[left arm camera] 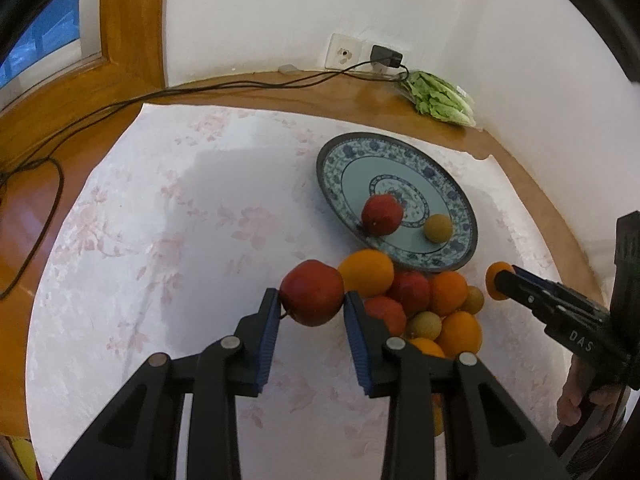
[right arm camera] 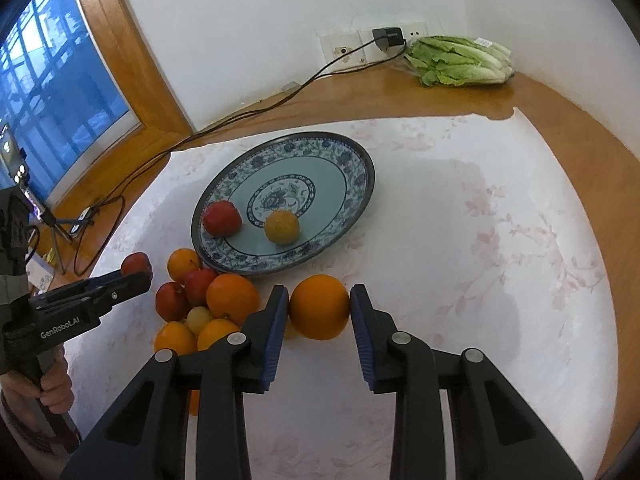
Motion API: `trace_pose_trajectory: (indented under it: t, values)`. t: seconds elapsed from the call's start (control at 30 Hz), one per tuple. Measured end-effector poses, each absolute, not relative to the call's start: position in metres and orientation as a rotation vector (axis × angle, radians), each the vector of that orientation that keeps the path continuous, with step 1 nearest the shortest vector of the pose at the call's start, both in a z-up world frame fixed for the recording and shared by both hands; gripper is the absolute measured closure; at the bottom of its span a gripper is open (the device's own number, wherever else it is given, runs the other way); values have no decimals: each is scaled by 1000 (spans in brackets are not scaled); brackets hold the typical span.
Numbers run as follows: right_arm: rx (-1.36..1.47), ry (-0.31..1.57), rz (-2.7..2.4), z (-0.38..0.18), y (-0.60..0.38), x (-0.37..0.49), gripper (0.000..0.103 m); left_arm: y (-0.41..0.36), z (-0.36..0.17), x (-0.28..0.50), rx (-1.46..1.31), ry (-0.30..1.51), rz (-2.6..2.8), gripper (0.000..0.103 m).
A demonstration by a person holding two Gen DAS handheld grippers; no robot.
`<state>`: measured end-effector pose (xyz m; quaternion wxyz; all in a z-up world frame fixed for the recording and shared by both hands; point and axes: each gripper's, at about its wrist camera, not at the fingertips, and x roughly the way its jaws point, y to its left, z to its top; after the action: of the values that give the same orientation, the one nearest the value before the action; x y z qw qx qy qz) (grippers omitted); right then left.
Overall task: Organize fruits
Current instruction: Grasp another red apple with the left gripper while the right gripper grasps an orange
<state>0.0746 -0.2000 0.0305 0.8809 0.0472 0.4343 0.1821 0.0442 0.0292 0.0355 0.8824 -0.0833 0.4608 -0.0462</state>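
Observation:
My left gripper [left arm camera: 311, 300] is shut on a red apple [left arm camera: 312, 293], just left of a pile of oranges, apples and small yellow fruits [left arm camera: 432, 304] on the white cloth. My right gripper [right arm camera: 319, 307] is shut on an orange [right arm camera: 319, 306], to the right of the same pile [right arm camera: 208, 304]. A blue patterned plate [left arm camera: 340, 160] [right arm camera: 352, 160] lies beyond the pile; it holds a red apple [right arm camera: 221, 218] and a small yellow-orange fruit [right arm camera: 282, 227]. In each wrist view the other gripper shows from the side with its fruit.
A bagged head of lettuce [right arm camera: 460, 60] lies at the back by the wall. A black charger [right arm camera: 387, 38] sits in a wall socket and its cable [left arm camera: 200, 88] runs across the wooden table [left arm camera: 256, 92] to the left. A phone on a tripod [right arm camera: 16, 168] stands by the window.

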Motion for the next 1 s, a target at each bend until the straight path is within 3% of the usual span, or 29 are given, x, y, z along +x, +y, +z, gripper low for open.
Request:
trace_pose_trajectory:
  t: [0.57,1.0]
  values:
    - [58,859,380,51,-189,91,70,-2,65,82,-93,912,-174,69]
    - [63,853,383,53,-181,115,70,-16,54,127,-56,926,-175,69]
